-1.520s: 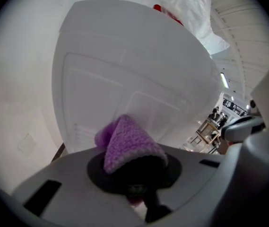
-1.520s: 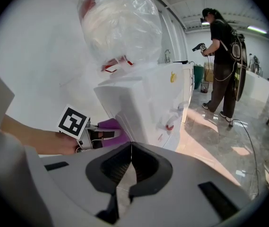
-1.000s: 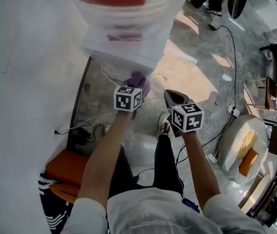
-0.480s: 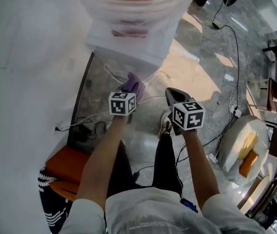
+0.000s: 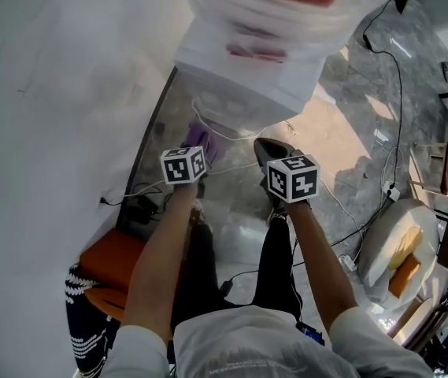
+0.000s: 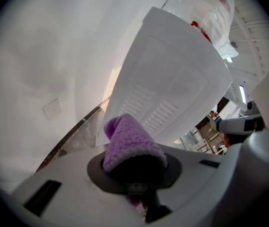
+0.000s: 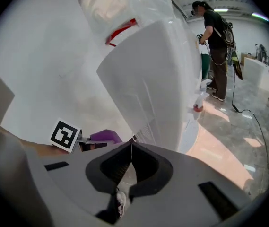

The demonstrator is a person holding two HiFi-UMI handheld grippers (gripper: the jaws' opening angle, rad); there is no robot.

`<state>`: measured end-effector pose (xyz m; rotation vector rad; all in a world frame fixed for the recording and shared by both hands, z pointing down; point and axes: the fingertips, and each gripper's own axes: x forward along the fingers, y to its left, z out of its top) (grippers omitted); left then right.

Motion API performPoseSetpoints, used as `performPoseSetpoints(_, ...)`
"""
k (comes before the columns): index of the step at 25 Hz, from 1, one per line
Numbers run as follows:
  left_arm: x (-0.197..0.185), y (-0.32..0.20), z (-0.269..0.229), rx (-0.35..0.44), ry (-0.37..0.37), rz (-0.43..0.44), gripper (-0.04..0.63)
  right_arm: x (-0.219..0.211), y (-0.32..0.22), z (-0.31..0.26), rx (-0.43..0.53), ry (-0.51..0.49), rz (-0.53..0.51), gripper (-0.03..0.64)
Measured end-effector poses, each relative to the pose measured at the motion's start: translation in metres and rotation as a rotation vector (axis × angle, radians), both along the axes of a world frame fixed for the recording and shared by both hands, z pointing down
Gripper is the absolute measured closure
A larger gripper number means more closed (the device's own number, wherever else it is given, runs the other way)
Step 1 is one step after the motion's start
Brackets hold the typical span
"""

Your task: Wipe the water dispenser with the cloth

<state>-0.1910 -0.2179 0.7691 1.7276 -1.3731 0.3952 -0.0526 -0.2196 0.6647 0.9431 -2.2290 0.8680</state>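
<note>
Now — left gripper (image 5: 201,146) jaws clamp cloth (image 6: 127,143), tip toward dispenser (image 6: 172,79) | right gripper (image 7: 131,155) jaws together, empty

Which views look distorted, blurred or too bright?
Head view: the water dispenser is washed out and blurred at the top. Left gripper view: fisheye, dark corners; the cloth is fairly sharp. Right gripper view: same fisheye bends the dispenser's edges.

it looked like a lab or office hall: cables (image 5: 401,101) trailed over marble floor (image 5: 342,132) beside the dispenser (image 5: 247,69), a person (image 7: 217,46) standing beyond it.
</note>
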Motion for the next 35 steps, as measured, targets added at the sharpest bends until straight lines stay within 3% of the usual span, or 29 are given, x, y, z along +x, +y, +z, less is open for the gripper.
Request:
performPoseSetpoints(9,-0.05,0.007,0.043,-0.07,0.023,-0.034,0.529,-0.044,-0.003,0.031,-0.011,0.021,-0.006,0.601)
performPoseSetpoints(21,-0.035,-0.035,0.153,-0.109,0.138,-0.019,0.529,-0.052,-0.017,0.123,0.033,0.02,0.025,0.601)
performPoseSetpoints(28,-0.024,-0.077,0.185,-0.031,0.134,0.02,0.529,-0.041,-0.026,0.157,0.094,-0.004,0.03,0.601)
performPoseSetpoints(35,-0.022,-0.102,0.194,0.077,0.1,-0.006,0.529,-0.012,-0.015,0.186,0.139,-0.013,0.079,0.601)
